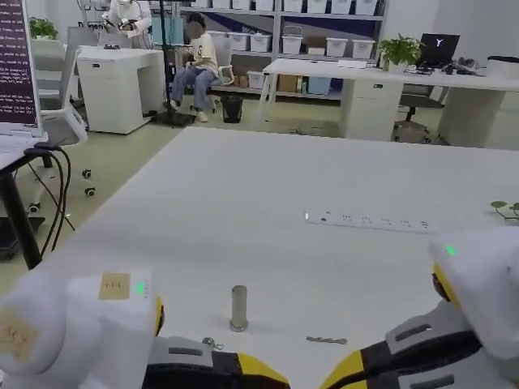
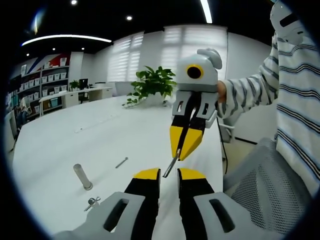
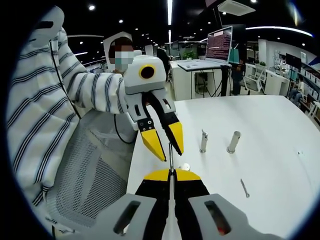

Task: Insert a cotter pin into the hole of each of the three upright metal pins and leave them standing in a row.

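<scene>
My right gripper [image 3: 170, 172] is shut on a thin cotter pin [image 3: 170, 150] that sticks forward from its jaws. My left gripper [image 3: 170, 154] faces it, open, and the pin's tip sits between its yellow fingertips [image 3: 152, 145]. From the left gripper view, the right gripper [image 2: 182, 150] holds the cotter pin [image 2: 171, 167] just above my left gripper [image 2: 169, 172]. Two upright metal pins [image 3: 233, 141] [image 3: 203, 141] stand on the white table. One upright pin [image 1: 238, 308] [image 2: 82, 176] also stands there in the head and left gripper views. A loose cotter pin [image 1: 326, 340] [image 2: 121, 162] [image 3: 244, 187] lies flat nearby.
A small metal piece [image 1: 212, 344] [image 2: 92, 202] lies by the upright pin. A white power strip [image 1: 369, 220] lies across the table's middle. The white table [image 1: 284, 186] stretches wide beyond. A mesh chair [image 3: 95, 180] and the person's striped sleeve [image 2: 295, 100] are close behind the grippers.
</scene>
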Motion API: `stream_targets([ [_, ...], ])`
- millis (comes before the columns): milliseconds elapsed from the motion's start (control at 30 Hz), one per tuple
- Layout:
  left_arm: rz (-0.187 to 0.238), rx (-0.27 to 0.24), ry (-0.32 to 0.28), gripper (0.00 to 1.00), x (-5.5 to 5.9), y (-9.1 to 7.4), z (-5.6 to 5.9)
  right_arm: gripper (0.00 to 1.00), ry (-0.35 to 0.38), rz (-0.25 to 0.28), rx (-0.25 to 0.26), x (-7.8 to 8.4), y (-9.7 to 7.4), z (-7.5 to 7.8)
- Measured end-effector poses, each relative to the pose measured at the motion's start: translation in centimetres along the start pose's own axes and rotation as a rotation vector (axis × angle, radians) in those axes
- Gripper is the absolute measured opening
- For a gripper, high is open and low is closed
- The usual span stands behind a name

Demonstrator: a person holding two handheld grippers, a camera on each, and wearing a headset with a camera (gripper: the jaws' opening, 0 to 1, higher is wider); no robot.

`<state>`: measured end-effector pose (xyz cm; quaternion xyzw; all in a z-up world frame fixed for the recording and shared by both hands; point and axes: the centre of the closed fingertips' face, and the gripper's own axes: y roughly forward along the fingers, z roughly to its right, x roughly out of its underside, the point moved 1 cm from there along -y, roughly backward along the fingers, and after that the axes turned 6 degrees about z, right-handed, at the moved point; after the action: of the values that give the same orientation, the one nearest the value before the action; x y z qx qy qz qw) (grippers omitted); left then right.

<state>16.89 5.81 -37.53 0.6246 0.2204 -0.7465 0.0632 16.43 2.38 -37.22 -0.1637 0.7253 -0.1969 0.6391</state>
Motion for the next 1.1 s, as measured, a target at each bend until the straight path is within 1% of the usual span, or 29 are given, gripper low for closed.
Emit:
stream_targets([
  [33,-0.001,-0.002,0.001,0.14,0.0,0.0,-0.1,0.0,0.001,0.001,0.004,0.0,0.0,0.1],
  [133,-0.003,-0.022,0.006,0.18,0.1,0.0,-0.6,0.0,0.014,0.004,0.039,0.4,-0.3,0.7],
  [200,-0.014,-0.028,0.012,0.19,0.3,0.1,-0.9,0.0,0.017,-0.005,0.06,0.9,-0.4,1.0],
  [333,-0.048,-0.028,0.022,0.18,1.0,0.3,-1.3,0.0,0.008,-0.04,0.088,1.9,-0.5,1.6],
  [367,-0.063,-0.024,0.03,0.18,1.3,0.4,-1.4,0.0,0.004,-0.052,0.096,2.3,-0.5,1.7],
  [467,-0.092,-0.009,0.04,0.18,1.9,0.6,-1.4,0.0,-0.01,-0.081,0.107,3.1,-0.4,1.8],
  [633,-0.11,0.01,0.039,0.18,2.3,0.8,-1.4,0.0,-0.005,-0.104,0.113,4.2,-0.1,1.7],
  [733,-0.134,0.02,0.049,0.19,2.9,1.0,-1.5,0.0,0.002,-0.117,0.117,4.8,0.1,1.7],
  [833,-0.148,0.036,0.05,0.18,3.1,1.1,-1.4,0.0,0.013,-0.117,0.124,5.2,0.3,1.7],
  [933,-0.169,0.045,0.066,0.18,3.4,1.2,-1.6,0.0,0.011,-0.12,0.125,5.4,0.5,1.7],
  [1033,-0.189,0.049,0.082,0.17,3.6,1.5,-1.7,0.0,-0.006,-0.137,0.125,5.7,0.8,1.8],
  [1100,-0.198,0.056,0.088,0.17,3.7,1.6,-1.7,0.0,-0.008,-0.138,0.123,5.8,0.8,1.8],
])
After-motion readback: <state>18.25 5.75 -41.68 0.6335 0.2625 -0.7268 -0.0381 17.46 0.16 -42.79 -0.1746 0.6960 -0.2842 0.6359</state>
